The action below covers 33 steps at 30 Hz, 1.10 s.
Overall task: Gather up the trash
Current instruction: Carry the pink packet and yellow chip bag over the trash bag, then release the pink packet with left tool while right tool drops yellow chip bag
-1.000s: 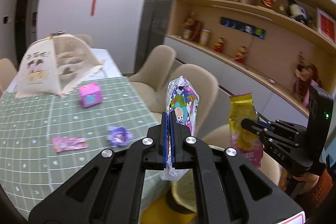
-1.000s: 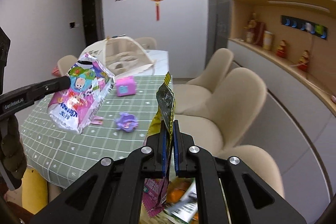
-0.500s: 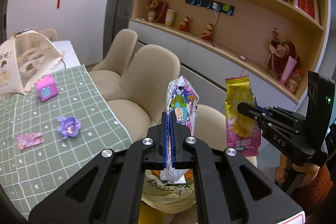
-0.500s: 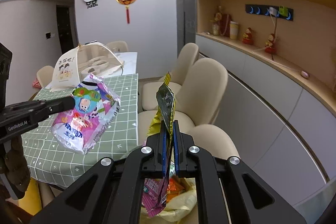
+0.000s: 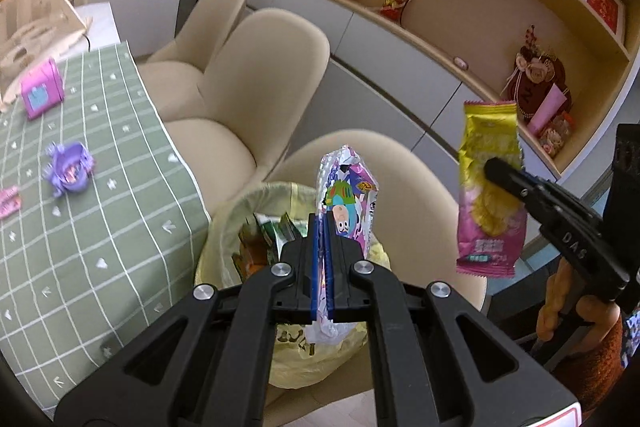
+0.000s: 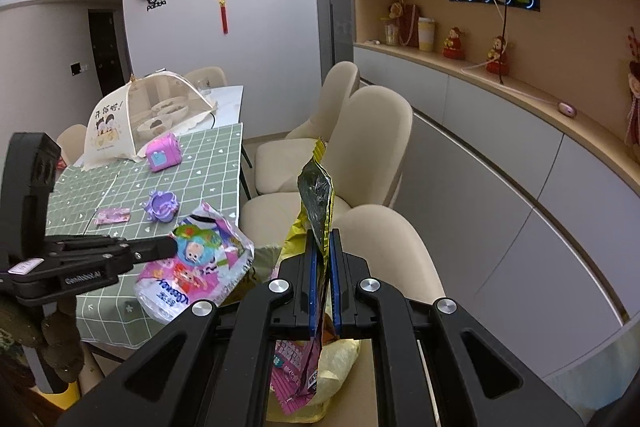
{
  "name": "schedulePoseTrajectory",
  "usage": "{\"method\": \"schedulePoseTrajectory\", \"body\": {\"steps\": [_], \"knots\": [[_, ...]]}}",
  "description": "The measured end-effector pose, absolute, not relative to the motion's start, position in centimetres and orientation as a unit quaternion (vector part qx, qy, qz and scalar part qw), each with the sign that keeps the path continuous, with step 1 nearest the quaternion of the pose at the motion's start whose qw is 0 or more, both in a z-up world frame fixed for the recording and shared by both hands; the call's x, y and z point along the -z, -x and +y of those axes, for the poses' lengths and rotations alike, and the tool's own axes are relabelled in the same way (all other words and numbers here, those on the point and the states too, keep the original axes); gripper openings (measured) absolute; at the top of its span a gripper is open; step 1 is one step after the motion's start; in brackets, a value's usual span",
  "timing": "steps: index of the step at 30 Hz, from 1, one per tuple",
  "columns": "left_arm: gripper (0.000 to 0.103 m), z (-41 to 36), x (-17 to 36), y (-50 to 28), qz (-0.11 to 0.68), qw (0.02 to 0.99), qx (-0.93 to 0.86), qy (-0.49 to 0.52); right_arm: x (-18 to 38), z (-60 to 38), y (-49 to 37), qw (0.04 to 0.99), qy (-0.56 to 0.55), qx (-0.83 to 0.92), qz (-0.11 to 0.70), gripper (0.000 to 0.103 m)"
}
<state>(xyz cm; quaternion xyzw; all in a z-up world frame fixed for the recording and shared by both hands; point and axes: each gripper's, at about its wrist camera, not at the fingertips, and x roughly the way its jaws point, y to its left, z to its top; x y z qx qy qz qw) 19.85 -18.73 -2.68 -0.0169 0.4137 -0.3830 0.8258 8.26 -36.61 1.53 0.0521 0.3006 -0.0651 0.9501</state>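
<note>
Hanging above a yellow trash bag [image 5: 240,227] on a beige chair [image 5: 420,187], two snack wrappers await release: the left gripper [image 5: 320,267] pinches a cartoon-printed packet [image 5: 348,195], the right gripper [image 6: 323,279] a yellow-pink wrapper [image 6: 316,195]. Released off-centre, either could likely miss the bag's slumped mouth and slide to the floor.

two fisheye views, each from a camera on a hand-held gripper, looking forward and downward along its two black fingers, which fill the lower frame close up. the left wrist view tilts down at a yellow trash bag [image 5: 256,211] on a beige chair [image 5: 404,163]; the right wrist view faces more level across the room. both share the green checked table [image 5: 80,227] [image 6: 208,163], the chairs and the wall shelves [image 5: 480,39] [image 6: 500,75], and each sees the other gripper at its edge.
</note>
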Motion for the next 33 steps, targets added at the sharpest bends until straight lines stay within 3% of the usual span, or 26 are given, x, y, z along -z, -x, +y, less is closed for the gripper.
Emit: {"method": "schedulePoseTrajectory", "body": {"steps": [14,17,23,33], "knots": [[0.004,-20.3,6.5,-21.4,0.436,0.817,0.378,0.002,1.1,-36.9,-9.1,0.939,-0.064,0.072,0.330,0.008],[0.023,-20.5,6.9,-21.7,0.443,0.814,0.376,0.000,1.3,-36.7,-9.3,0.938,-0.065,0.071,0.333,0.007],[0.038,-19.0,6.6,-21.9,0.442,0.819,0.366,0.016,2.0,-36.4,-9.9,0.936,-0.067,0.066,0.340,0.008],[0.042,-13.3,6.1,-22.3,0.453,0.831,0.320,0.050,4.3,-34.8,-12.1,0.928,-0.076,0.035,0.364,0.008]]}}
